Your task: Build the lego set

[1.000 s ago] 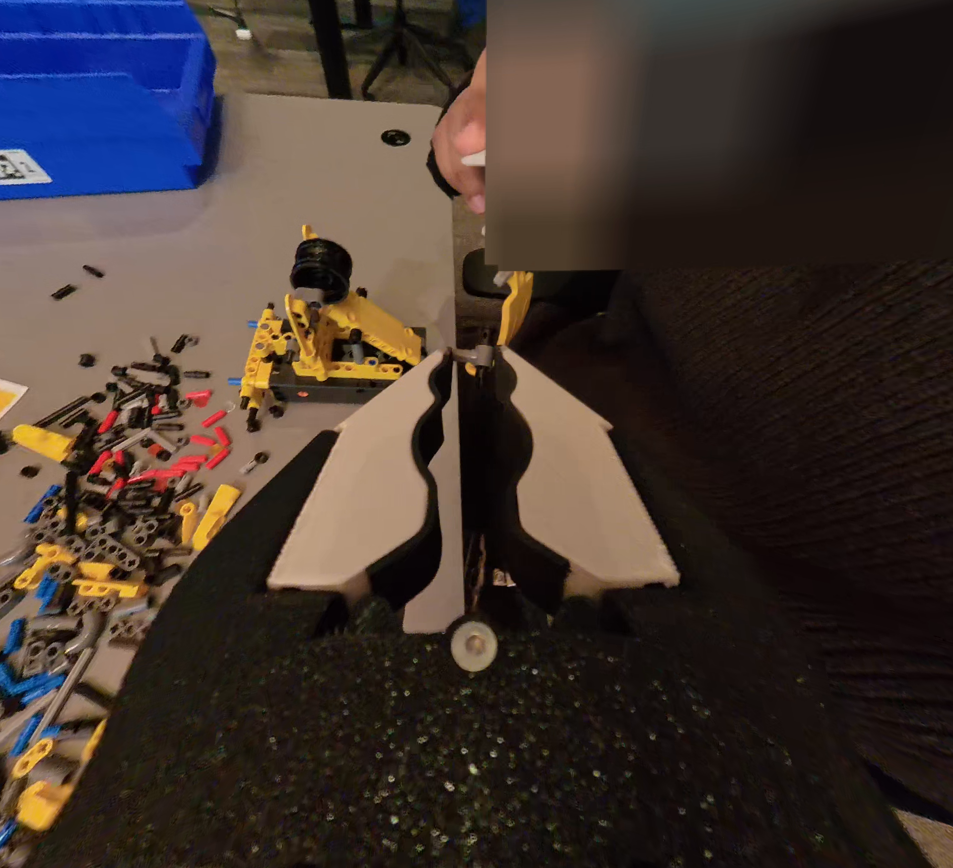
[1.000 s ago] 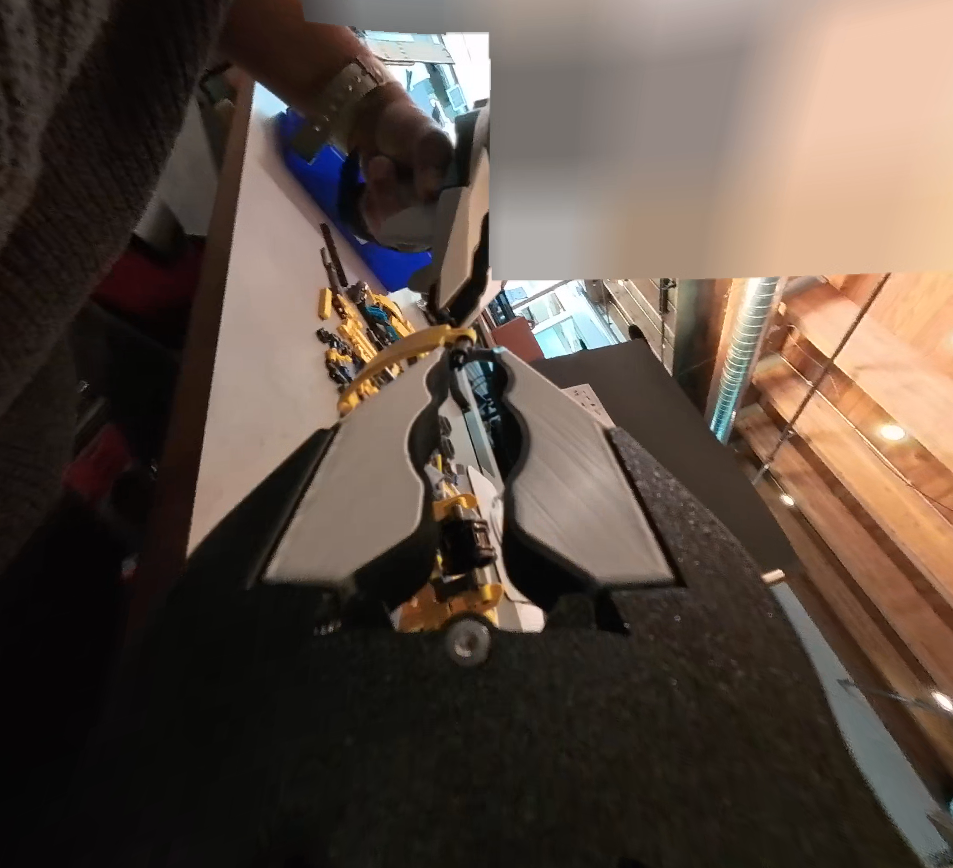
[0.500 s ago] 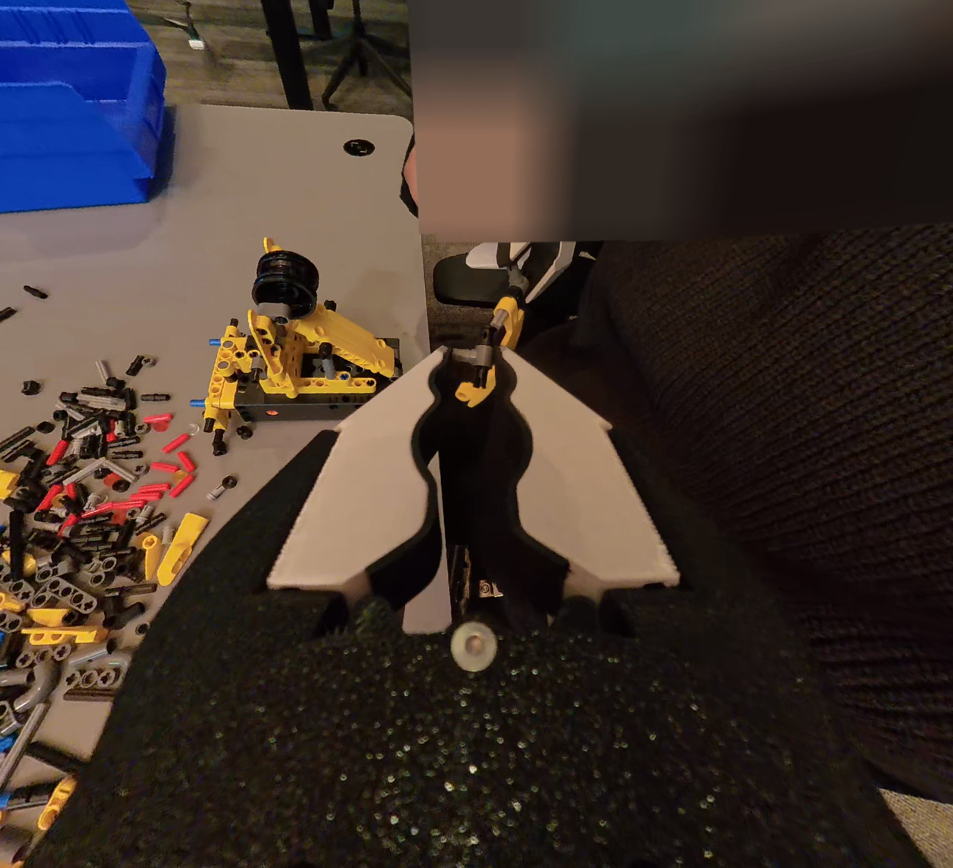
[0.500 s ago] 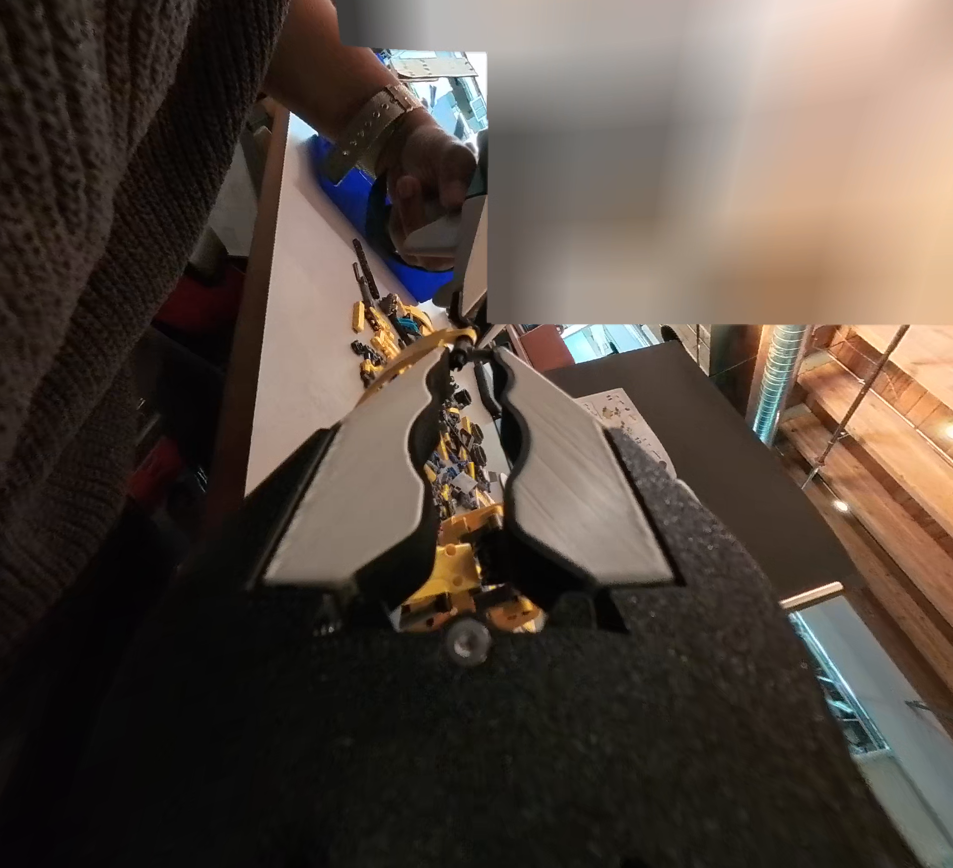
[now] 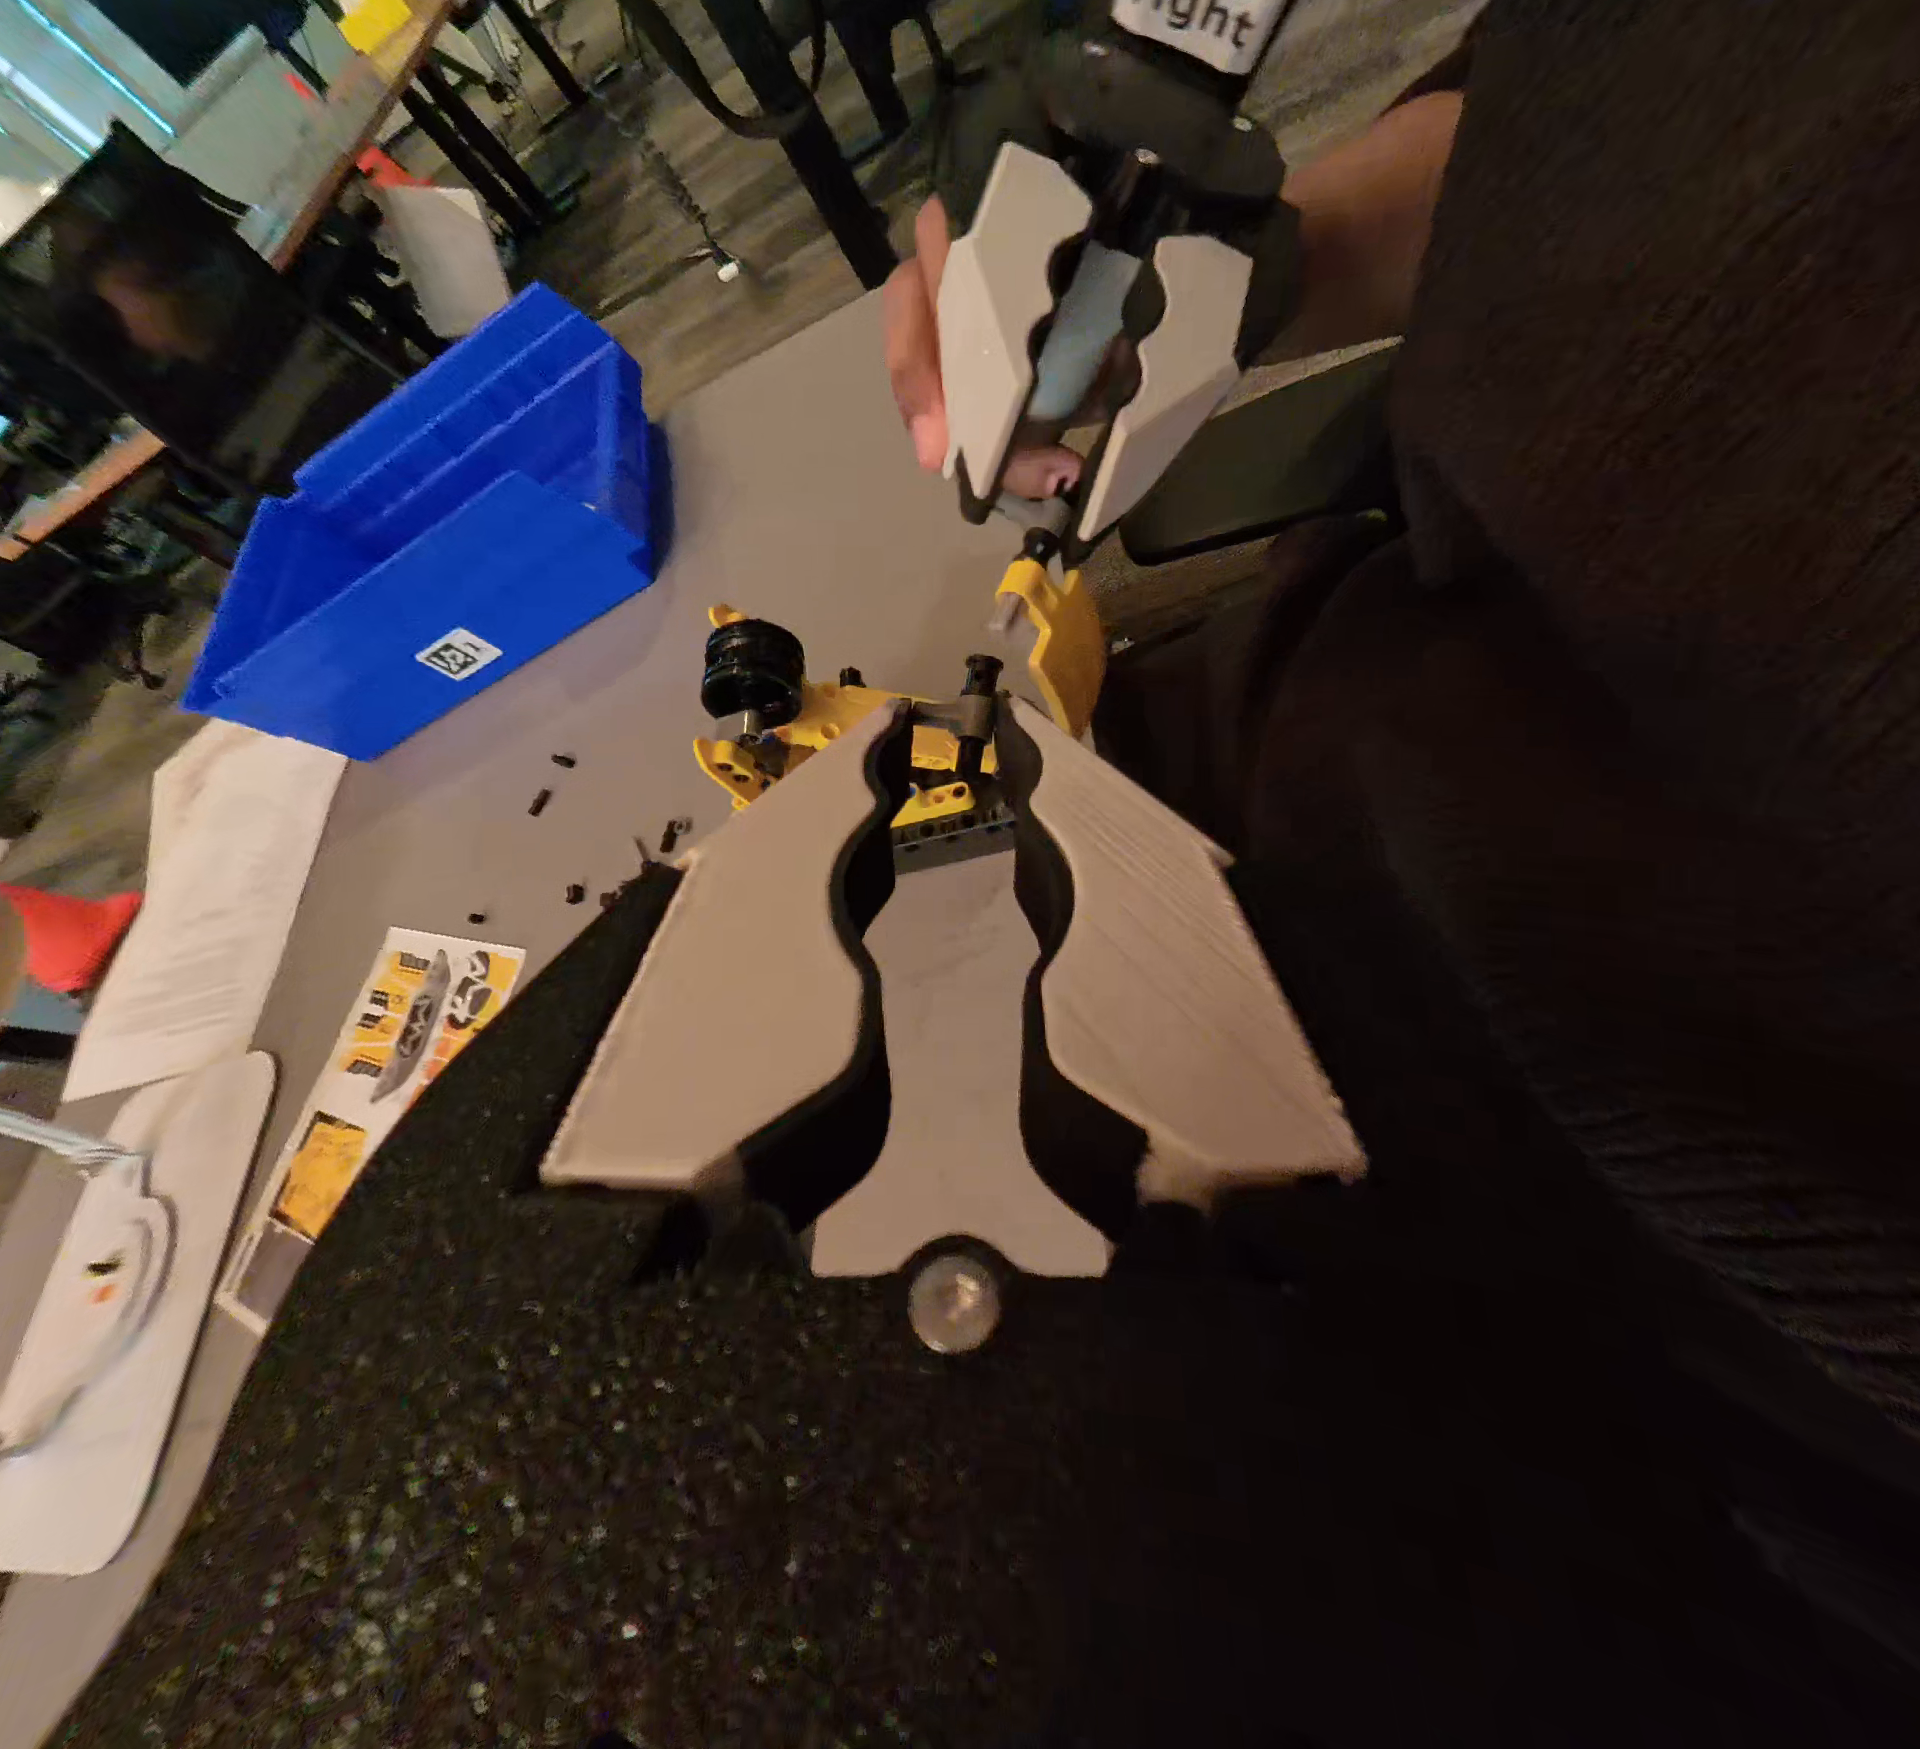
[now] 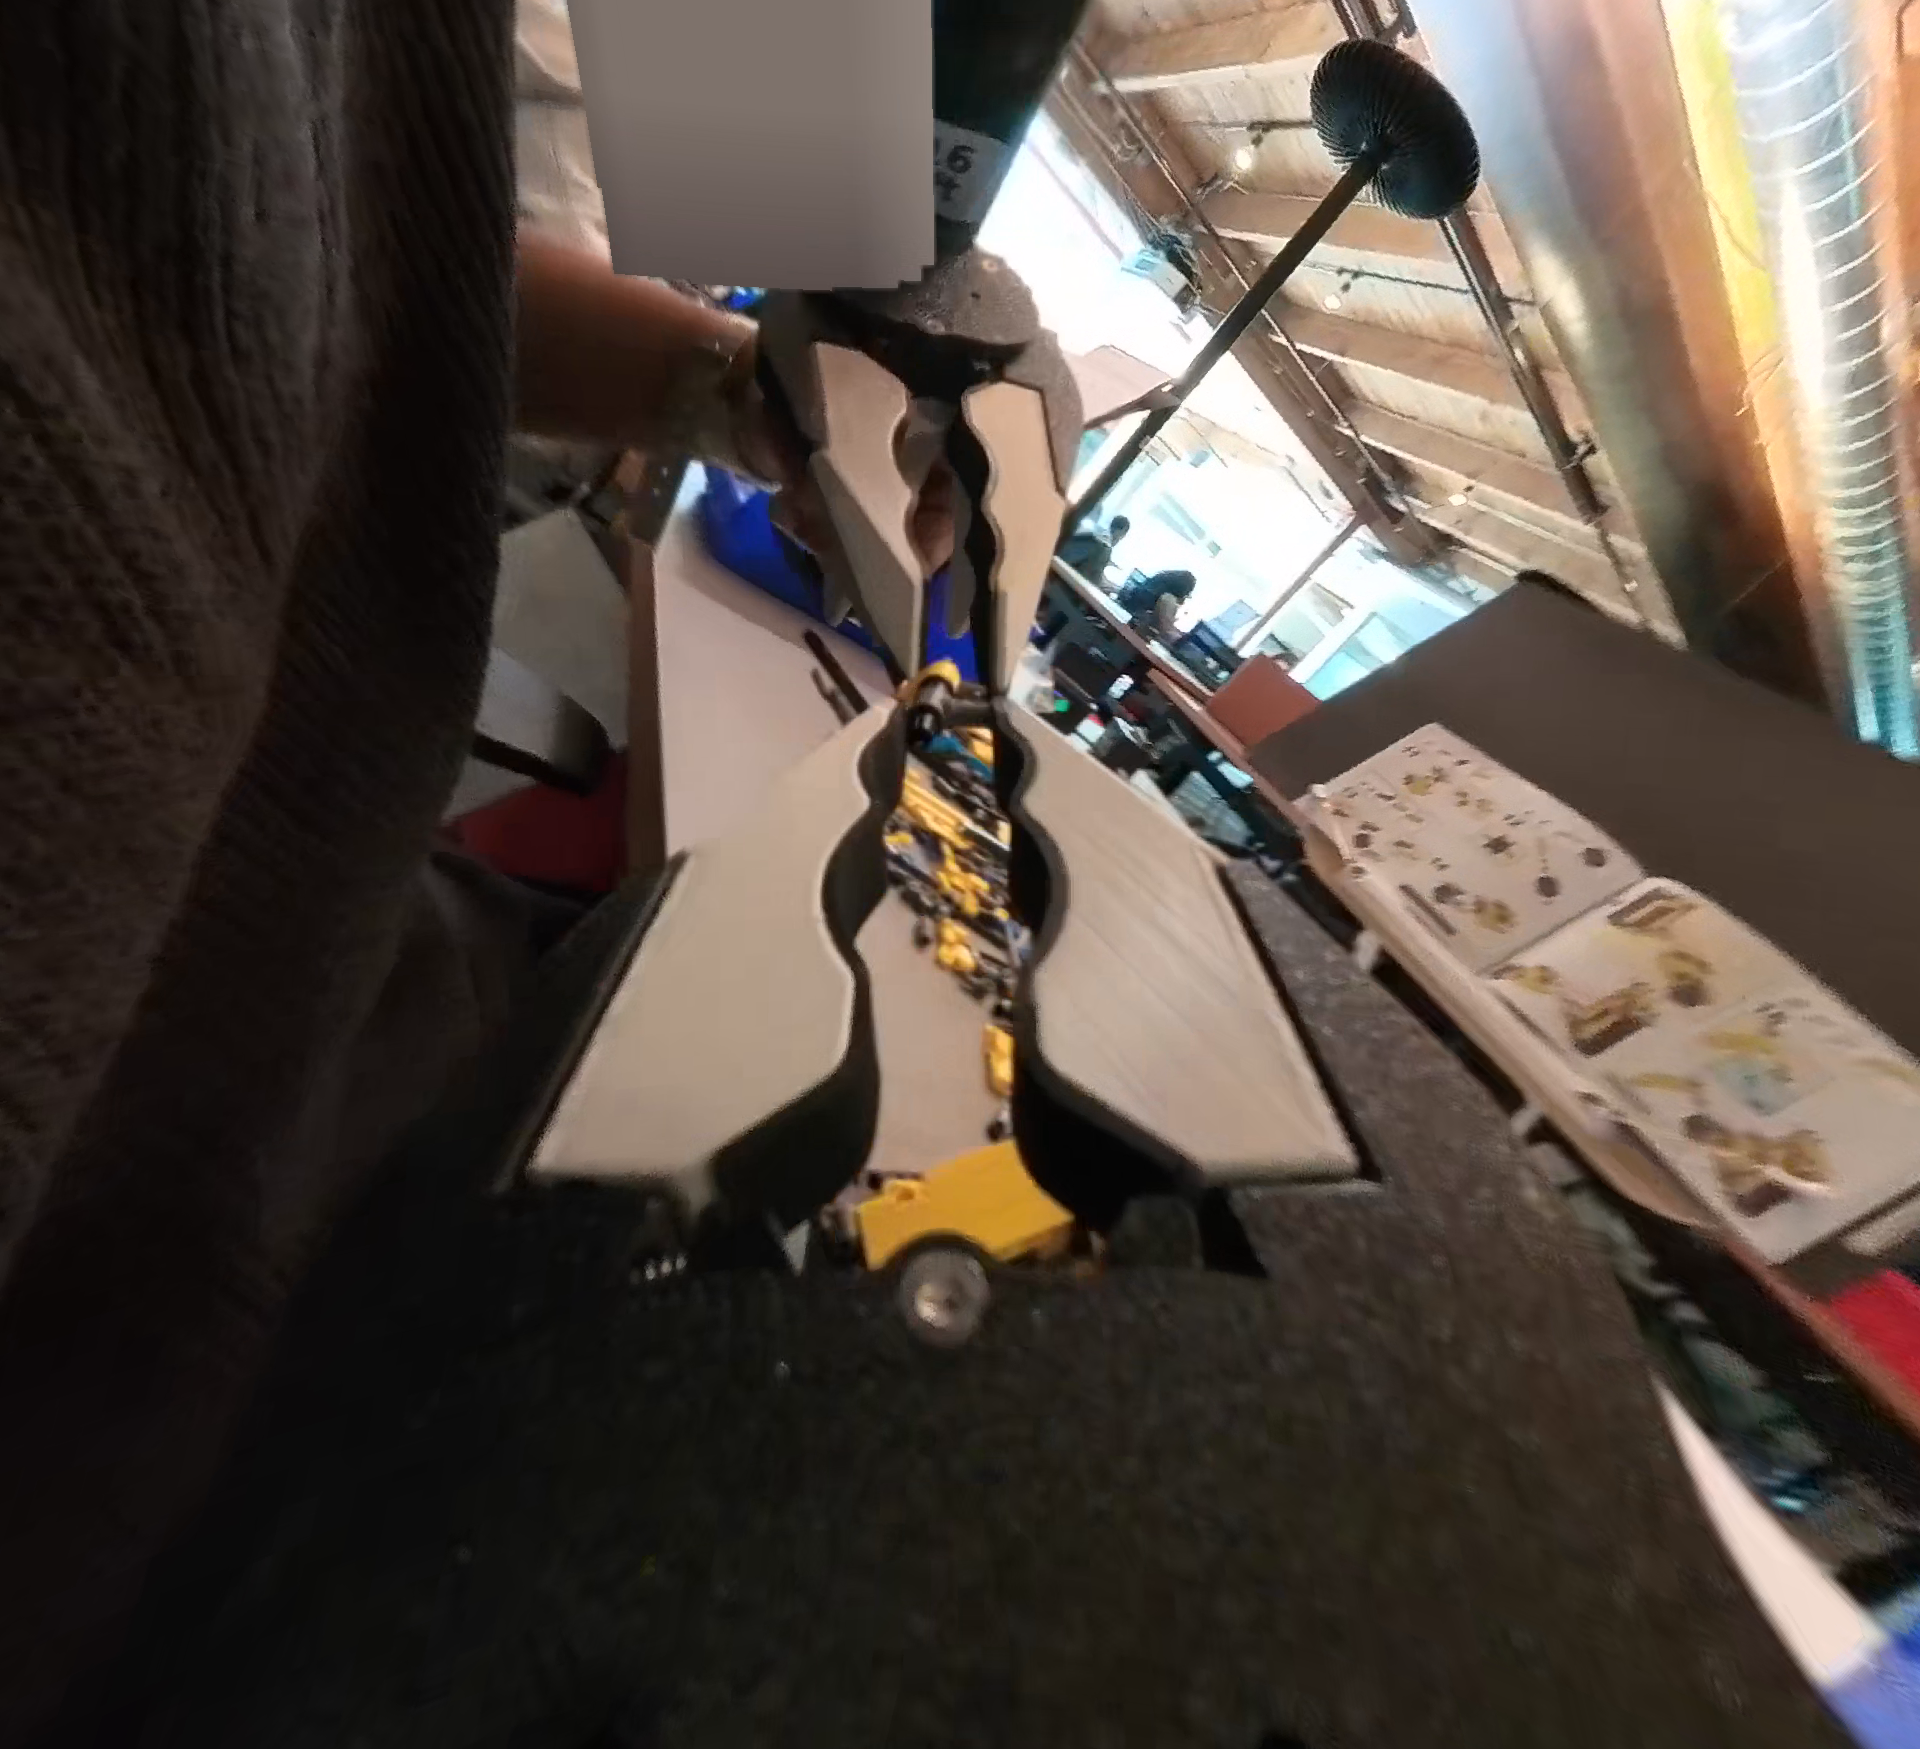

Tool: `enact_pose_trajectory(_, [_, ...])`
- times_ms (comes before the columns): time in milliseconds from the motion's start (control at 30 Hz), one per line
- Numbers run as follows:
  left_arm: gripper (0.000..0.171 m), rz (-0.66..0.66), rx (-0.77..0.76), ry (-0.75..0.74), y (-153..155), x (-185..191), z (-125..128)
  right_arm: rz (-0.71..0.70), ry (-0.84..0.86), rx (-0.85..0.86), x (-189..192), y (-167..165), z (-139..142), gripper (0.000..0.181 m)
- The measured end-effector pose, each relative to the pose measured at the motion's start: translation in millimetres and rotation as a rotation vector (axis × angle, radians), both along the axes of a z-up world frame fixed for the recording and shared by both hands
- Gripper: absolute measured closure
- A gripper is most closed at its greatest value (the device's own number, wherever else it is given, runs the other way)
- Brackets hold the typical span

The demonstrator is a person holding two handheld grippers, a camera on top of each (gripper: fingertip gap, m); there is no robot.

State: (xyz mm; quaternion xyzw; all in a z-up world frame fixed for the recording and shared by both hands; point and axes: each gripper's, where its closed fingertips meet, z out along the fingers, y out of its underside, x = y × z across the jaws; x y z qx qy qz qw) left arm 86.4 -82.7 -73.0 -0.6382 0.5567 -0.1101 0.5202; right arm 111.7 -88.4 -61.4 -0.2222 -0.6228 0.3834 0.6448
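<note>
Both tools are held up over the near edge of the flat grey table (image 5: pixel 790 494), tips almost meeting. The left gripper (image 5: pixel 951 728) is clenched at its very tips on a small grey connector with a black pin (image 5: pixel 971 712). That fingertip pinch seems meant to leave the pin ends free.

The right gripper (image 5: pixel 1029 520), wrapped by a hand (image 5: pixel 914 369), points down from above. It grips a short grey peg (image 5: pixel 1023 510), and a yellow curved plastic panel (image 5: pixel 1055 650) hangs from it. The panel is just beside the connector; whether the two touch I cannot tell.

Below them a yellow and black brick-built model with a black wheel (image 5: pixel 753 665) sits close to that near edge, within easy reach. A blue plastic bin (image 5: pixel 436 556) stands toward the far edge. A printed picture sheet (image 5: pixel 416 1024) lies on the surface, and an open instruction booklet (image 6: pixel 1507 920) is propped facing the person. Loose yellow and black bricks (image 6: pixel 956 868) are scattered on the table.
</note>
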Motion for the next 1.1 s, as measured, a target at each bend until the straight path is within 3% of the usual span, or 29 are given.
enact_pose_trajectory(267, [0.157, -0.019, 0.051, 0.016, -11.0, 4.8, 6.4, 0.118, -0.054, -0.228, 3.2, -5.2, -1.2, 0.165])
enact_pose_trajectory(733, [0.157, -0.014, 0.049, 0.002, -14.1, 4.8, 5.6, 0.107, -0.09, -0.24, 0.8, -7.0, -2.3, 0.165])
enact_pose_trajectory(1100, [0.157, 0.009, 0.07, 0.077, -17.7, 10.8, -2.9, 0.115, -0.145, -0.297, 4.1, -9.7, -11.0, 0.166])
